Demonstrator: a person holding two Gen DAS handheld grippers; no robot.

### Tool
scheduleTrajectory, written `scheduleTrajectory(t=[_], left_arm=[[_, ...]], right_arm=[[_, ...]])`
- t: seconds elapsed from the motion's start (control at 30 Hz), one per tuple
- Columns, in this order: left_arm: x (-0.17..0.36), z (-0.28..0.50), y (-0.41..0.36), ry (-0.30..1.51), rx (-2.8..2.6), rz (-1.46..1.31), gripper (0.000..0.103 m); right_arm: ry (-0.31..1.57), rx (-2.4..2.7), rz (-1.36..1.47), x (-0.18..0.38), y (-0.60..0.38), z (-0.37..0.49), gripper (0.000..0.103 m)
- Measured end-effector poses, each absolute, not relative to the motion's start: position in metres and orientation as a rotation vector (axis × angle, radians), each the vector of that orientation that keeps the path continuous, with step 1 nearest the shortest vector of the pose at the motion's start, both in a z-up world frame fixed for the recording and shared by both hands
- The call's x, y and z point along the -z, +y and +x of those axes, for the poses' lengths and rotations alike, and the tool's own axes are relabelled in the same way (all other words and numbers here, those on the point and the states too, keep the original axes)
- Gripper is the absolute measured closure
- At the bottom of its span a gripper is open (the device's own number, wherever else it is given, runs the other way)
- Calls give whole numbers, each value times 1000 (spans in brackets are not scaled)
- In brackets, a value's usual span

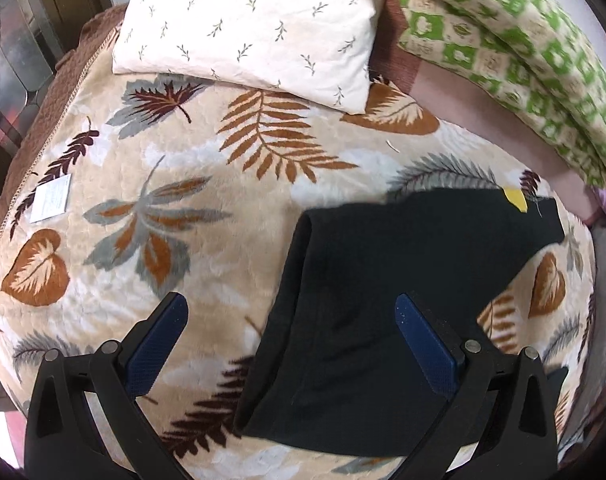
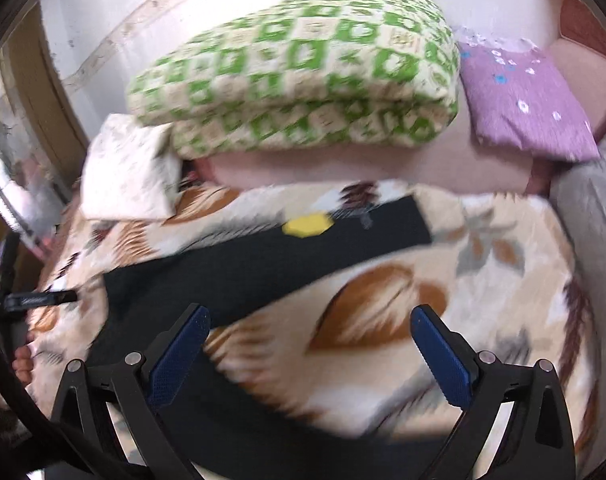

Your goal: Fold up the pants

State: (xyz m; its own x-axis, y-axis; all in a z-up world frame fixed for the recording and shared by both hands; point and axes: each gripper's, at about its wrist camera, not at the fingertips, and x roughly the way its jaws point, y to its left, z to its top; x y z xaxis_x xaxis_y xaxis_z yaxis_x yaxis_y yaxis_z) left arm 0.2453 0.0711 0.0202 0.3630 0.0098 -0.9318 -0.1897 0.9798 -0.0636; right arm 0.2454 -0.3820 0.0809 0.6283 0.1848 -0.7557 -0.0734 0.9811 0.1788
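Lying folded on leaf blanket, black pants, both tongs spread

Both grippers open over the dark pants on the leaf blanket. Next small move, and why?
Probably lower the left gripper onto the near end of the black pants and close on the fabric. Both it and the right gripper are open and hold nothing, and the pants lie flat in a long strip on the leaf-patterned beige blanket, yellow tag at the far end. The right wrist view is blurred.
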Motion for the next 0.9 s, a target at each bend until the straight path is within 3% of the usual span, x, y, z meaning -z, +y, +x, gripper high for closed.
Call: scheduleTrajectory(t=[0.4, 0.63, 0.83, 0.9], left_arm=[[8, 308, 88, 1283, -154, -223, 0], [12, 325, 97, 1274, -174, -284, 0], [16, 333, 102, 1267, -183, -320, 0], [20, 334, 106, 1269, -186, -344, 0]], right_arm=[[1040, -103, 262, 9, -466, 424, 8], [1124, -141, 203, 47, -474, 446, 30], [1144, -207, 201, 68, -472, 444, 31], [1129, -203, 168, 67, -469, 441, 39]])
